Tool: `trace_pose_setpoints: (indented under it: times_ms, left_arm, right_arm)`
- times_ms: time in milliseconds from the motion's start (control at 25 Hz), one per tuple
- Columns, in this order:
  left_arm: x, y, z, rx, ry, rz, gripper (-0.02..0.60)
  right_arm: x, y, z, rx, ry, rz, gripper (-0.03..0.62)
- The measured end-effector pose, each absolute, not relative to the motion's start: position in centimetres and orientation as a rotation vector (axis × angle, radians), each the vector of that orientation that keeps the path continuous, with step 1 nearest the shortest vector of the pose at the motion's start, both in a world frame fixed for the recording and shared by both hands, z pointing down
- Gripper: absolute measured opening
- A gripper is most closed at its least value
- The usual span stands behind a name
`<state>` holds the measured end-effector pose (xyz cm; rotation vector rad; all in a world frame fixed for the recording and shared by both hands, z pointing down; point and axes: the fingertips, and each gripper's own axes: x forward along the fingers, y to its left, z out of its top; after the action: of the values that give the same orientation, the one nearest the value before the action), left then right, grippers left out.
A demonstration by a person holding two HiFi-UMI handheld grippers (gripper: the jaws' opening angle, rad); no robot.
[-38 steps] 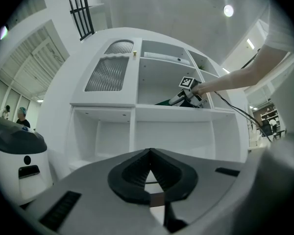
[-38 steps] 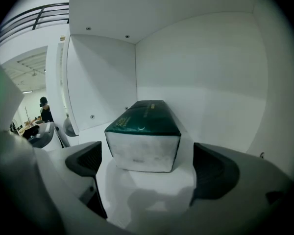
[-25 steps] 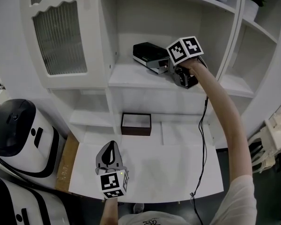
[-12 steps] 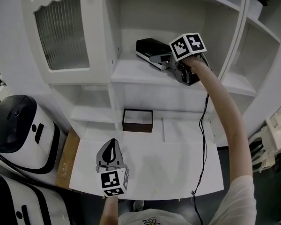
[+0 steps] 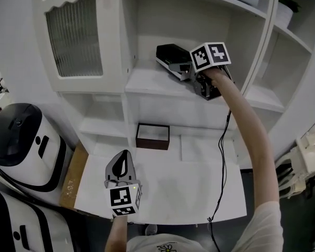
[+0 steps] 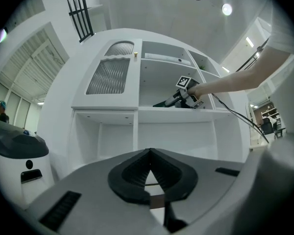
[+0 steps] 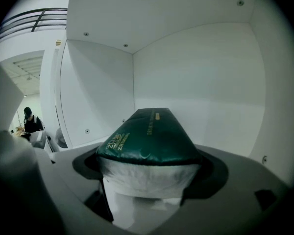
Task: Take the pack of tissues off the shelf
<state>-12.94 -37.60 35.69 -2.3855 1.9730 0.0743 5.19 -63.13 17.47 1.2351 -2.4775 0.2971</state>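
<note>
**Head view.** The right tool (image 5: 188, 73) reaches into the open shelf (image 5: 147, 83). Its jaws have just been closing, and the pack of tissues (image 5: 170, 56) is between them. I judge that the grasp is now made, so the next thing is to lift the pack out. The pack lies flat on the shelf board, not yet raised. The left tool (image 5: 124, 159) hangs low over the white bench (image 5: 199, 188), well apart from the shelf.

**Left gripper view.** The jaws of the left tool are together at the tips, with nothing between them. Far above, the right tool sits at the near end of the pack.

**Right gripper view.** The dark green pack runs straight away from the right tool, towards the back wall of the shelf. Its near end, with white paper showing, sits deep between the two jaws. The jaws press on both of its sides.
</note>
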Motion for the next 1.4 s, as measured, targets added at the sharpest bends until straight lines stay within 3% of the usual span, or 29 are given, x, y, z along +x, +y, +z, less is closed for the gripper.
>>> trace_pose_setpoints:
  times_ms: [400,680,960,1240,1400]
  left_arm:
    - [-10.7,-36.0,33.0,-2.378,1.888,0.103,0.0]
    - [-8.7,-33.6,31.3,-2.373,1.816,0.117,0.0]
    - [-8.2,-31.6,30.1,-2.338,1.803,0.169,0.0]
    - [-8.2,-29.7,31.1,-2.32,1.835,0.177,0.0]
    - [-8.4,-28.8,32.2,-2.323,1.847,0.155,0.0]
  right_arm:
    - [8.0,-55.3,10.4,1.498,-2.642,-0.028,0.465]
    - [9.2,-45.7,10.4,1.622,-2.708,-0.312,0.465]
    - [11.5,-37.3,15.6,1.772,-2.67,-0.587,0.465]
    - [11.1,-31.1,23.1,1.859,-2.679,-0.619,0.465]
    - [10.1,-29.1,29.1,1.814,-2.703,-0.472,0.465]
